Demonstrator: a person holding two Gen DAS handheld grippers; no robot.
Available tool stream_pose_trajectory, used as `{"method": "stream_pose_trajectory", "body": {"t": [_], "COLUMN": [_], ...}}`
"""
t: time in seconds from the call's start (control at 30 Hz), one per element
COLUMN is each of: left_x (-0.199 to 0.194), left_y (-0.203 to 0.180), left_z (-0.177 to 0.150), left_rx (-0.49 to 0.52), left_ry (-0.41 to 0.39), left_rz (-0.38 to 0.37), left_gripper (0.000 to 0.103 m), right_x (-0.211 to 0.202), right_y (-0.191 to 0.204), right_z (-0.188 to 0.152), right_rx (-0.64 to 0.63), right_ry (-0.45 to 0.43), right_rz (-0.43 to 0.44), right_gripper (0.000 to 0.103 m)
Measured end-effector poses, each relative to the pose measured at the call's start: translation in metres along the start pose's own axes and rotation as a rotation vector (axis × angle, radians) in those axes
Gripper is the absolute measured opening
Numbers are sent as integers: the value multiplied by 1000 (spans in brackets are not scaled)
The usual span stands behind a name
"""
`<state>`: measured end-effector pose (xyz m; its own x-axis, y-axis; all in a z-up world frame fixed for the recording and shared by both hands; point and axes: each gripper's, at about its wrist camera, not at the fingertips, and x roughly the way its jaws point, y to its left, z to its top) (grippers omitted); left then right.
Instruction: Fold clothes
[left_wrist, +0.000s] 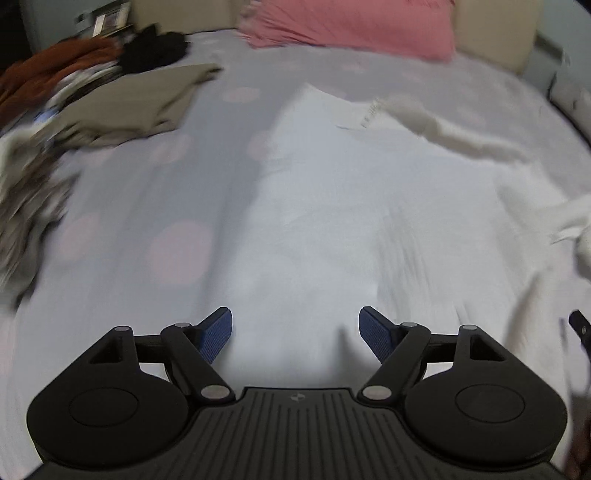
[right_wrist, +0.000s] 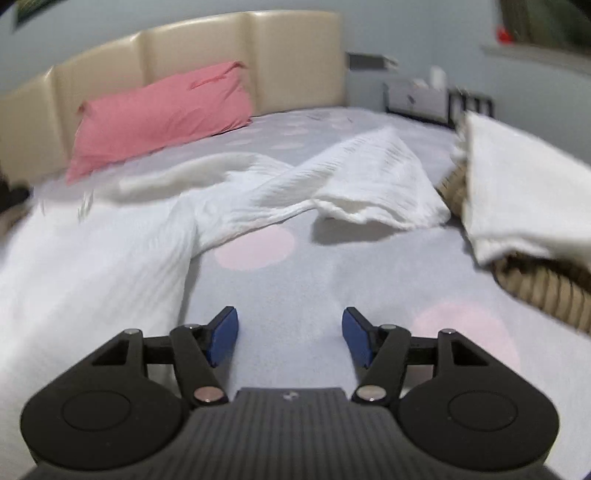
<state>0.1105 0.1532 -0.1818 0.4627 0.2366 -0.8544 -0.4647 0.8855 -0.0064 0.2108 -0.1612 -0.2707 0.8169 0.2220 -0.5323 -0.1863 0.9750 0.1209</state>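
A white textured garment (left_wrist: 351, 206) lies spread on the bed, its sleeve (left_wrist: 454, 133) reaching to the right. My left gripper (left_wrist: 295, 334) is open and empty just above its near hem. In the right wrist view the same garment (right_wrist: 92, 251) lies at the left, with a sleeve (right_wrist: 351, 184) crossing toward the right. My right gripper (right_wrist: 290, 338) is open and empty over bare bedsheet (right_wrist: 295, 280), to the right of the garment's edge. The left wrist view is motion-blurred.
A folded tan garment (left_wrist: 136, 107) and a pile of mixed clothes (left_wrist: 48, 92) sit at the far left. A pink pillow (right_wrist: 162, 110) leans on the cream headboard (right_wrist: 207, 48). A folded white cloth on a striped item (right_wrist: 524, 206) lies at the right.
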Motion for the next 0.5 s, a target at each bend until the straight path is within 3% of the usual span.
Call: {"method": "stream_pose_trajectory", "body": {"t": [0.17, 0.3, 0.5], "left_x": [-67, -80, -80], "left_y": [65, 93, 98], "left_z": [-46, -69, -86], "left_rx": [-126, -96, -57], "left_ry": [-10, 57, 117], "left_rz": [-11, 7, 29], "left_gripper": [75, 76, 76], "right_x": [-54, -98, -121], "right_y": [-7, -13, -3], "right_z": [14, 26, 13], "right_rx": [78, 140, 120], "right_ry": [-1, -2, 181], "right_rz": [116, 208, 231], "right_gripper": [67, 76, 76]}}
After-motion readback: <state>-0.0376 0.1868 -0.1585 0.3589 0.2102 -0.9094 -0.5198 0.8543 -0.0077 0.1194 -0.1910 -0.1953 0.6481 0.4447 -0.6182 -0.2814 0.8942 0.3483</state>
